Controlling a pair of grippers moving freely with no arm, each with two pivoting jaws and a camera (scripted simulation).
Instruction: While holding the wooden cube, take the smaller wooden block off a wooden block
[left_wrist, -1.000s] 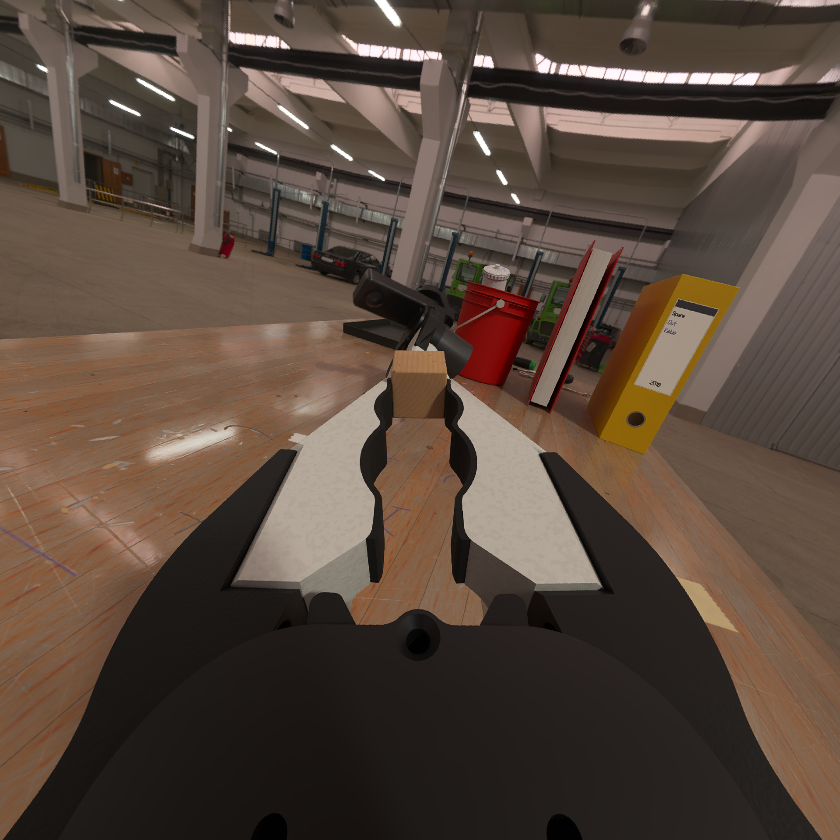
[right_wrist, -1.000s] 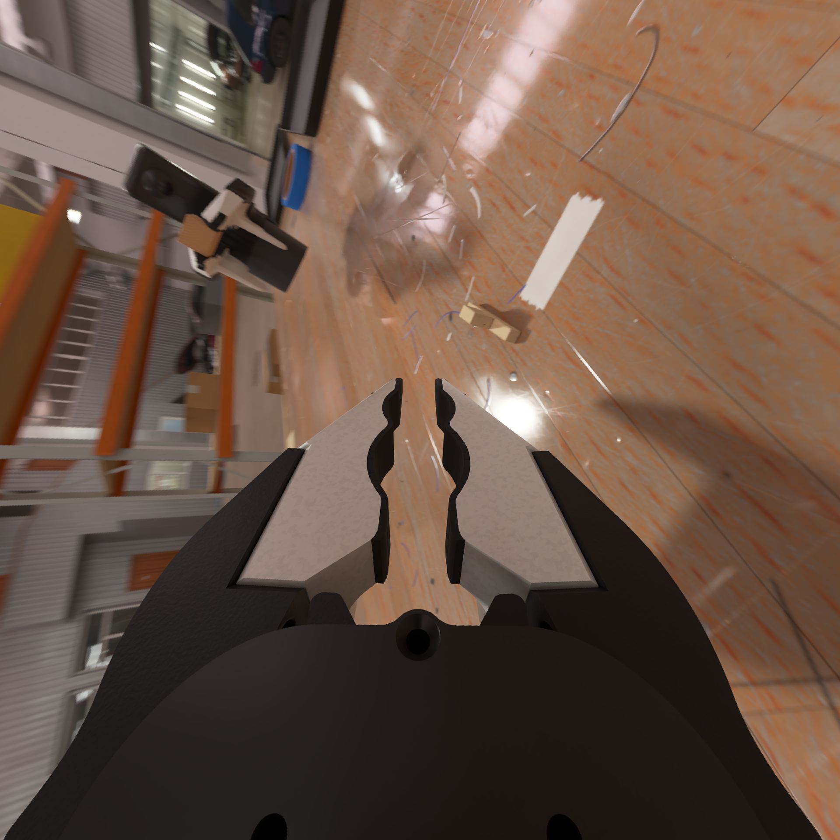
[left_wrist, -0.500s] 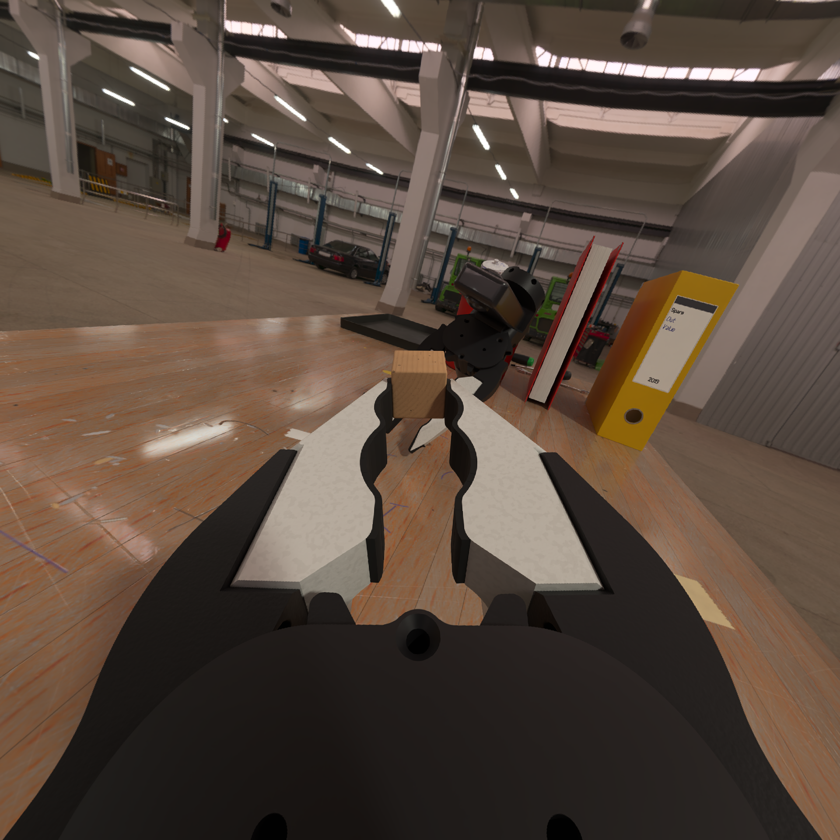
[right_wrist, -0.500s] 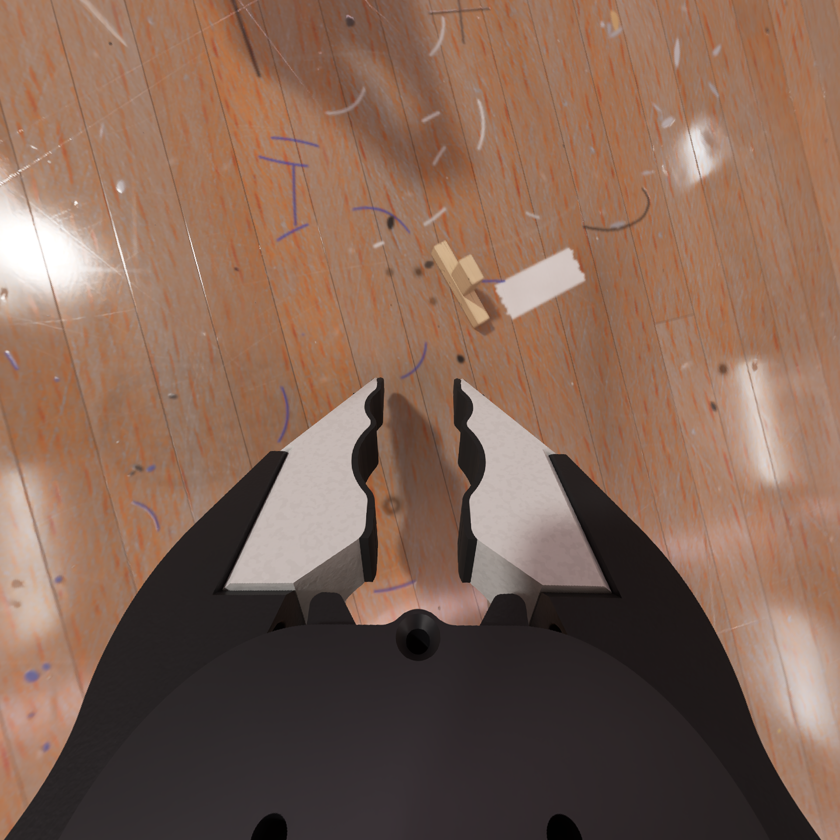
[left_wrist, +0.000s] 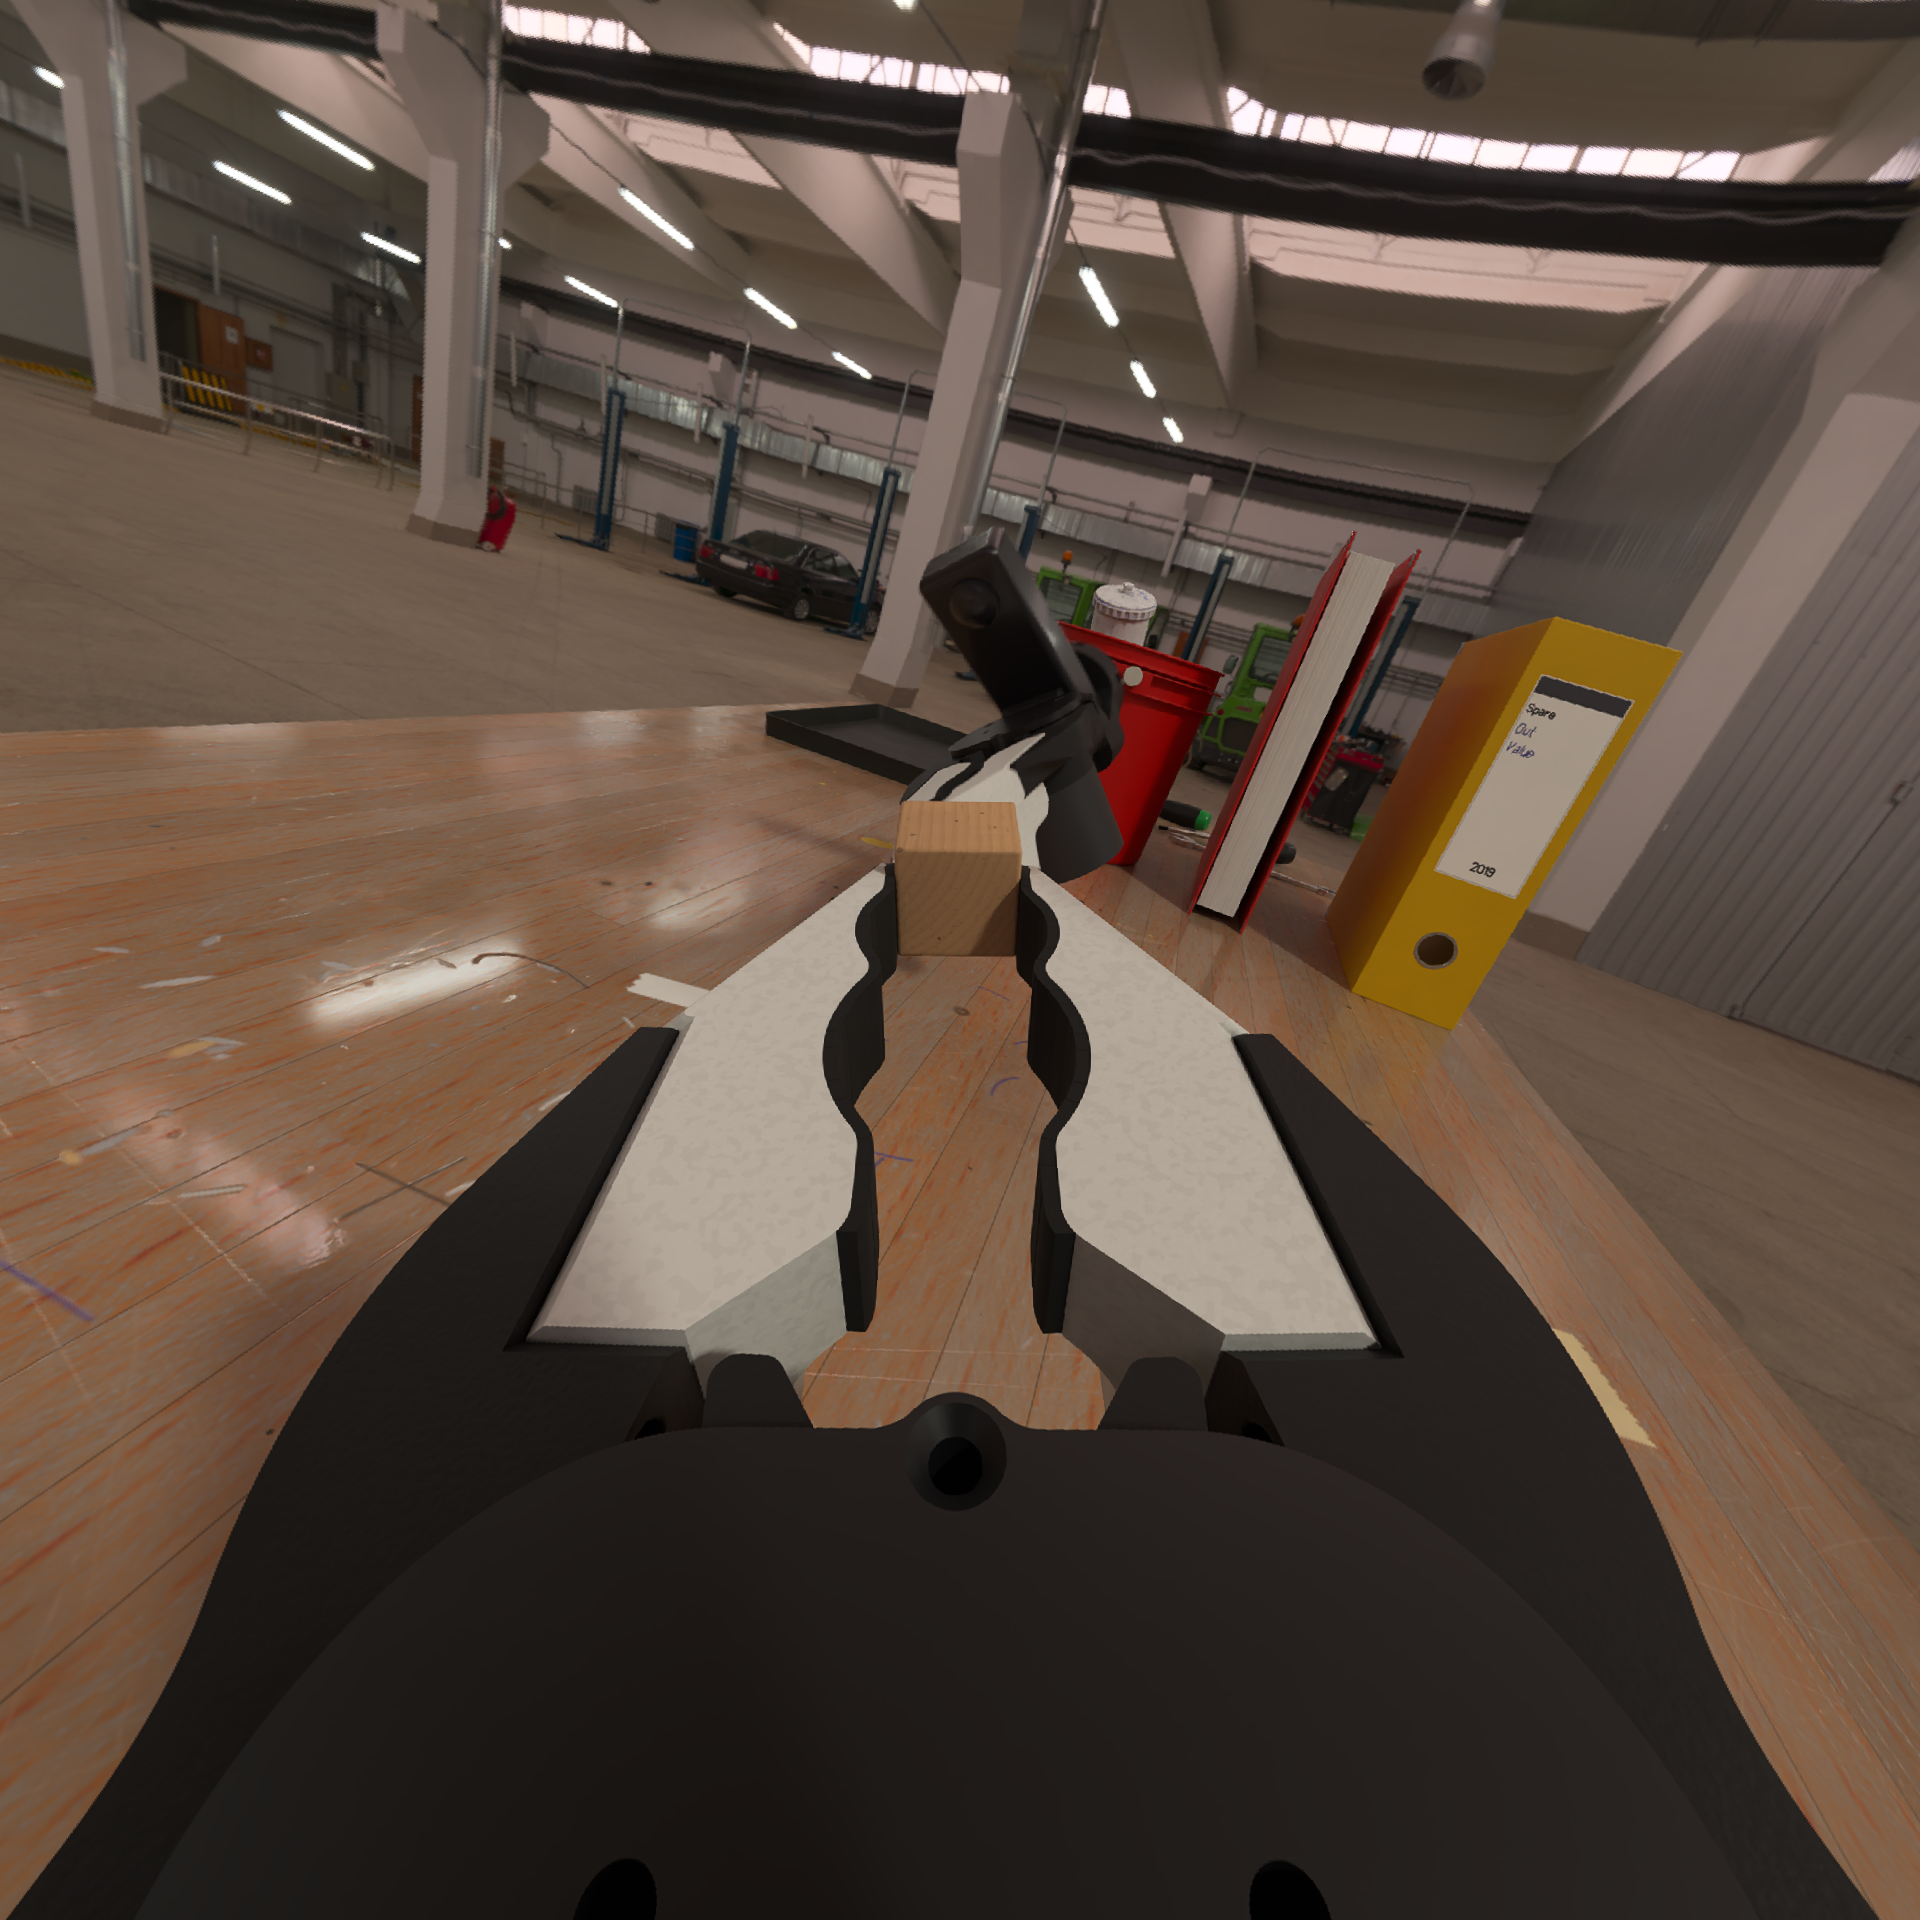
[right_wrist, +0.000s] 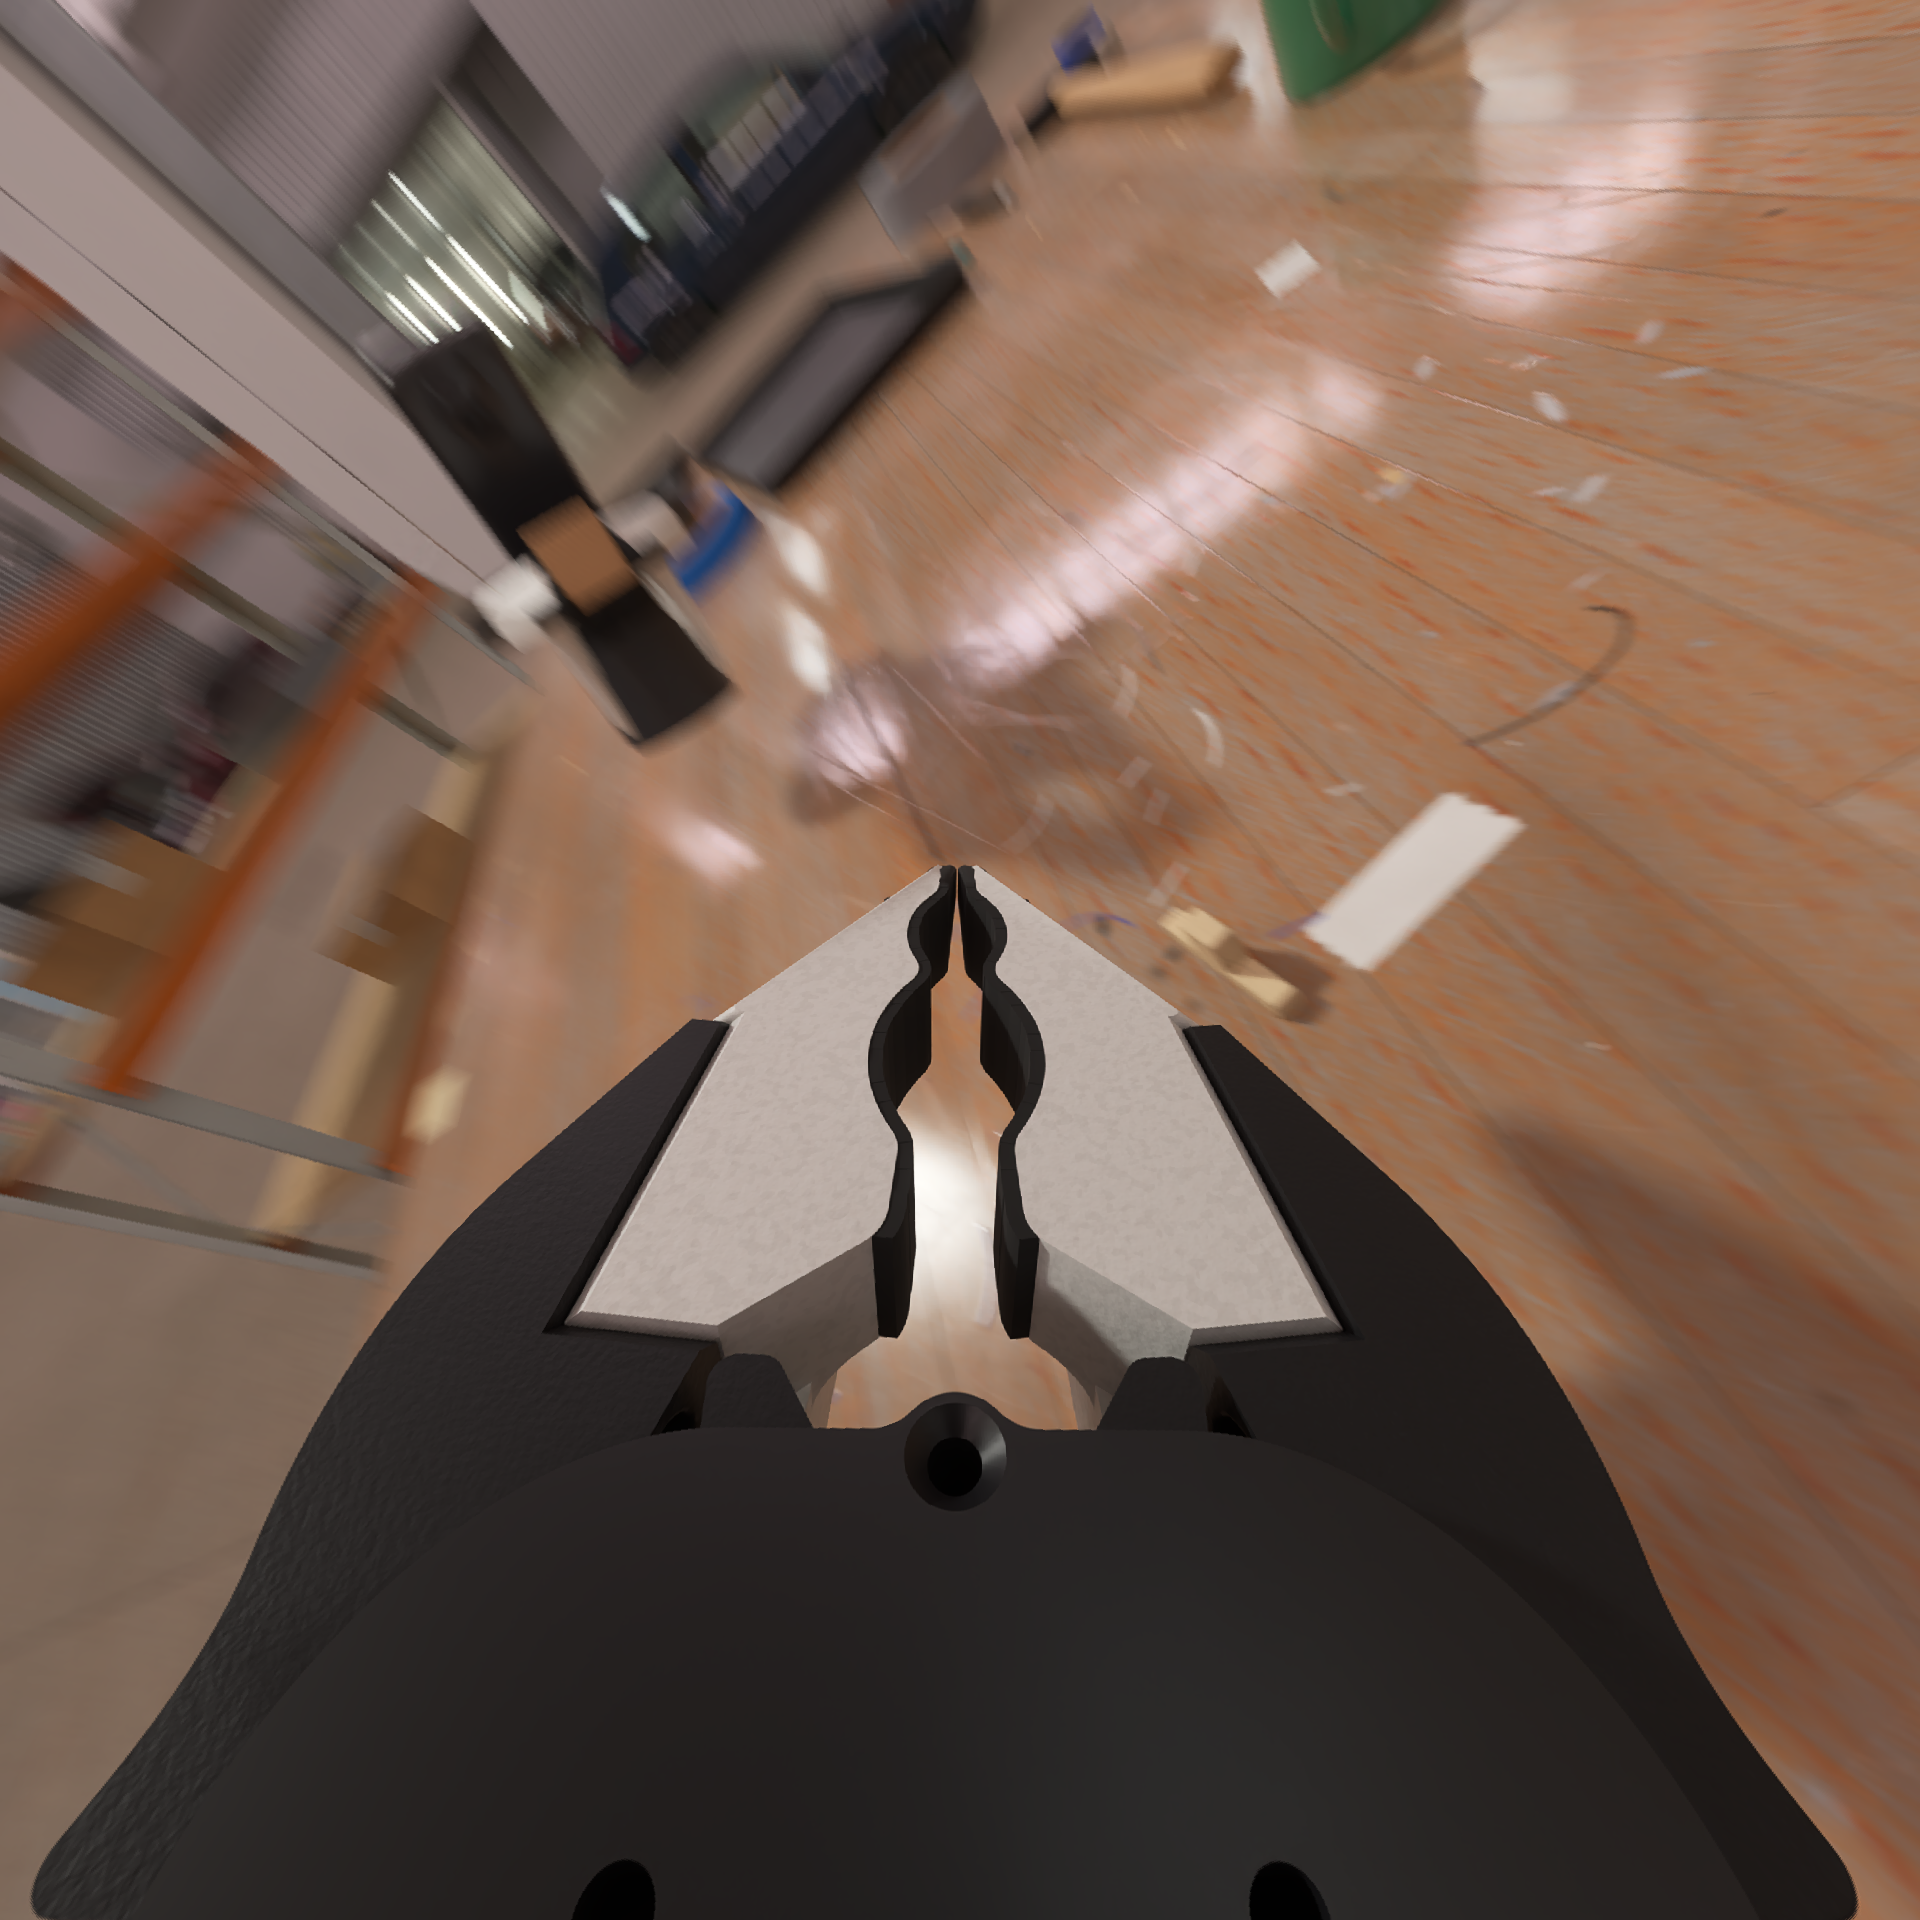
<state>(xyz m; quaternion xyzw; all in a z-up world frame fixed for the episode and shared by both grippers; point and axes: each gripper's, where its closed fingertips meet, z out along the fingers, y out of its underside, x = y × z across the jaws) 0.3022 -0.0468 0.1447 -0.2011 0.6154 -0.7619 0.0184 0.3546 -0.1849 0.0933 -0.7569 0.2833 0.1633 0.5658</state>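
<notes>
My left gripper (left_wrist: 957, 914) is shut on the wooden cube (left_wrist: 954, 868) and holds it above the wooden table (left_wrist: 416, 935). The cube also shows far off at the left in the blurred right wrist view (right_wrist: 580, 559). My right gripper (right_wrist: 956, 875) is shut and empty, low over the table. The two stacked wooden blocks (right_wrist: 1236, 961) lie on the table just right of its tips, apart from them. I cannot tell the smaller block from the one under it. In the left wrist view the right gripper (left_wrist: 977, 779) shows tilted behind the cube.
A strip of white tape (right_wrist: 1413, 878) lies right of the blocks. A black tray (left_wrist: 862, 732), a red bucket (left_wrist: 1153, 727), a leaning red book (left_wrist: 1299, 727) and a yellow binder (left_wrist: 1496, 821) stand at the table's far right. The table edge runs along the right.
My right gripper has shut its jaws with nothing between them and swung from looking straight down to a low, tilted view. The blocks stay on the table. The left gripper still holds the cube.
</notes>
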